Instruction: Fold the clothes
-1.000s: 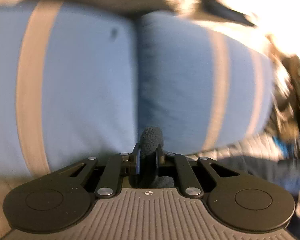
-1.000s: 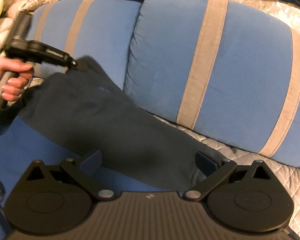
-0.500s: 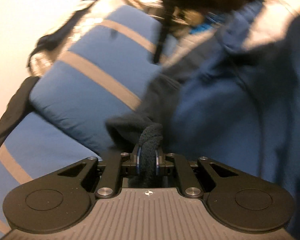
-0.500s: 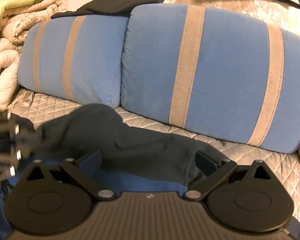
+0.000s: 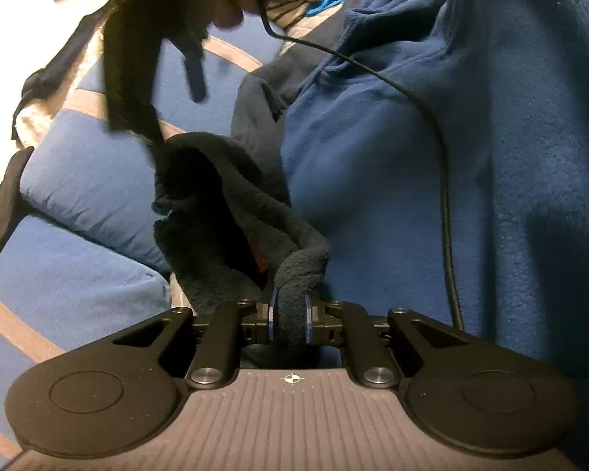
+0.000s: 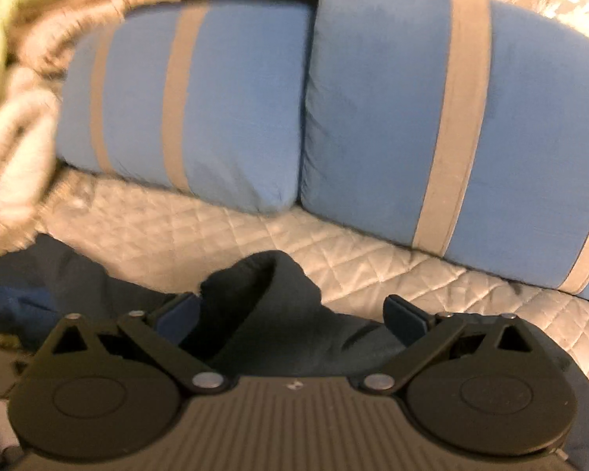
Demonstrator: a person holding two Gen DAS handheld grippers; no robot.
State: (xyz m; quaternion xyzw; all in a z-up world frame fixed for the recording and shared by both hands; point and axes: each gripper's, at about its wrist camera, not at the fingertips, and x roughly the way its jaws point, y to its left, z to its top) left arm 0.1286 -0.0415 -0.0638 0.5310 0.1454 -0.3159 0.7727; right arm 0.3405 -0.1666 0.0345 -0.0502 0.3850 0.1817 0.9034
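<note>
Fleece top (dark, soft) lies bunched on the quilted couch, one edge pinched tight in the left gripper, a loop humped between the right gripper's wide-spread fingers.

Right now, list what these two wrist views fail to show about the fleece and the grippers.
- Left wrist view: the left gripper is shut on a dark navy fleece cuff; the garment's outline runs off the right edge.
- Left wrist view: the right gripper is motion-blurred and backlit, so its grip cannot be judged.
- Right wrist view: the pile of bedding is blurred; the open gripper body hides the fleece's lower part.
</note>
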